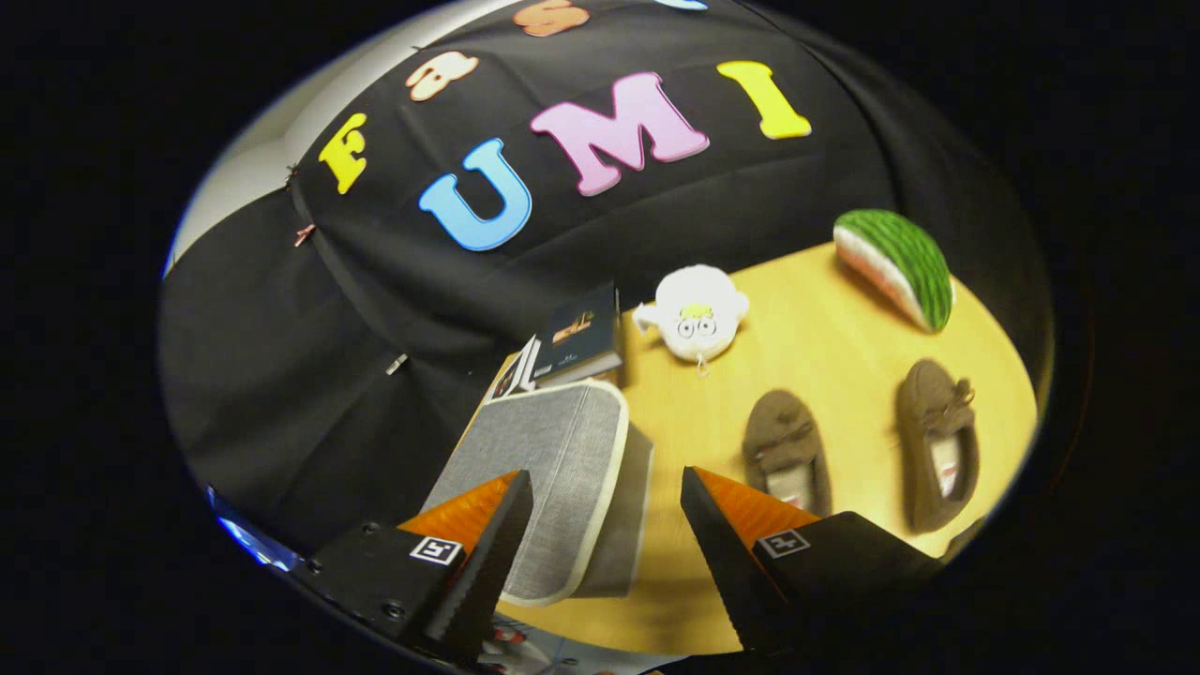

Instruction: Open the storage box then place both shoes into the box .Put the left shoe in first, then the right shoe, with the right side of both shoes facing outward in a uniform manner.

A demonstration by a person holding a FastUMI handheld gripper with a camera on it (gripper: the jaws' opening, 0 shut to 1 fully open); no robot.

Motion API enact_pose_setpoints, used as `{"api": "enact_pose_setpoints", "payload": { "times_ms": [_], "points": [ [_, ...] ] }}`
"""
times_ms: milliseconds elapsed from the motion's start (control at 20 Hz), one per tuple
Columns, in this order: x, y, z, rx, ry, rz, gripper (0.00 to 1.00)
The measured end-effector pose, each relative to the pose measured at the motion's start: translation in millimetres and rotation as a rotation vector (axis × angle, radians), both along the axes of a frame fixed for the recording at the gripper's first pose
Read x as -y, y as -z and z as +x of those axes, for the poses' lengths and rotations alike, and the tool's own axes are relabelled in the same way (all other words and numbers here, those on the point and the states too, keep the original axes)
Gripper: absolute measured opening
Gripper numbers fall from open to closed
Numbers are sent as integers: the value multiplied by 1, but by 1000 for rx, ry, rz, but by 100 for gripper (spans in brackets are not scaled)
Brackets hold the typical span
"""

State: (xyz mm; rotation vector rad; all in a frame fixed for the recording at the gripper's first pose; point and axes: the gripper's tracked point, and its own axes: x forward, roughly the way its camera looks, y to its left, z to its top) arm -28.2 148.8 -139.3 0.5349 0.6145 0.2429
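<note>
step: box opening, the first one. Lid lies flat on the box, so I judge it closed; no shoe in yet.
gripper: fingers spread wide, released, holding nothing. They hang above the box, not touching it as far as I can tell.
box: grey fabric, pale piping round the lid. Sits between the fingers and just ahead of them, lid leaning toward the left finger, the near side wall at 12 o'clock of the gap.
shoes: two brown moccasins on the desk, toes pointing away. Near shoe just beyond the right finger, at 1 o'clock from it. Far shoe at 3 o'clock of the near one, a gap between them. Which is left and which right: cannot tell for sure from here.
other stuff: books at 12 o'clock of the box, touching or nearly so. Sheep plush at 11 o'clock of the near shoe. Watermelon slice at 12 o'clock of the far shoe, well apart.
next move: go down to a lid edge, pinch the piped rim between both fingers, lift or swing it clear. Needs a thin-edge grip, so line up square to the rim.
watch: soft box may shift or tip when the lid gets pulled; books are crowding the far side.
</note>
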Motion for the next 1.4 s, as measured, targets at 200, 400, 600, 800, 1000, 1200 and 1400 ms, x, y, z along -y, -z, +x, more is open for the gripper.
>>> {"api": "enact_pose_setpoints", "payload": {
  "times_ms": [200,400,600,800,1000,1200,1400],
  "points": [
    [-17,27,-20,-154,-39,144,98],
    [-32,52,-13,-269,-45,287,98],
    [-55,57,-5,-352,-53,420,96],
    [-66,60,-1,-398,-74,443,81],
    [-70,60,-2,-455,-89,458,49],
    [-66,52,3,-455,-91,467,24],
    [-67,47,6,-418,-114,409,7]
  ]
}}
